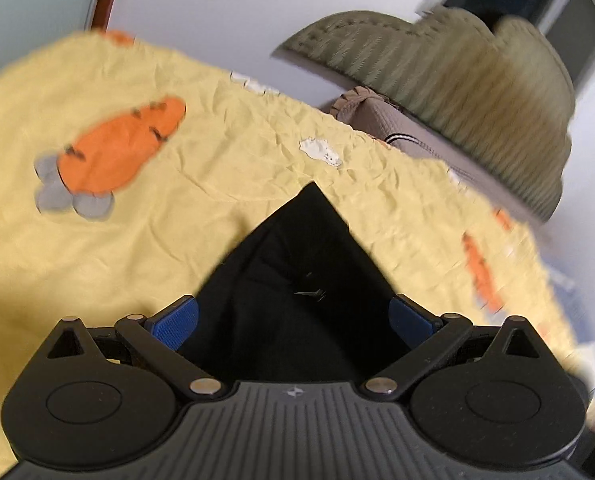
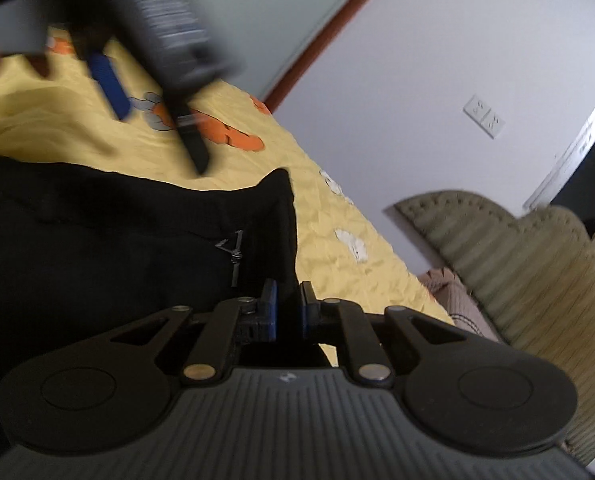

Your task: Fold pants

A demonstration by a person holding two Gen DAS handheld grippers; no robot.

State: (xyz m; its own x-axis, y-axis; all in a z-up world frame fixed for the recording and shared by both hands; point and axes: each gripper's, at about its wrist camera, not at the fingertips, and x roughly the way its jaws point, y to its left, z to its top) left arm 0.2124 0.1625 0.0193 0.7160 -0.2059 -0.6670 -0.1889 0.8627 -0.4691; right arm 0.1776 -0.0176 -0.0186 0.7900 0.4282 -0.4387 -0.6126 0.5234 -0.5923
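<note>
We are starting a fold. The black pants (image 2: pixel 117 240) lie on the bed's yellow sheet (image 1: pixel 217 140). Our right tool (image 2: pixel 288 308) is pinched tight on the edge of the pants near a corner. Our left tool (image 1: pixel 293 320) is wide open, with pants cloth between its pads but not squeezed. Next, we think the left tool must close on the cloth before we lift

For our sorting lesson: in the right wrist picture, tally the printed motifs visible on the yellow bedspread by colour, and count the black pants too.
Orange carrot motifs: 3
White motifs: 2
Black pants: 1
Total: 6
The yellow bedspread bears them all; the left gripper hides part of it.
</note>
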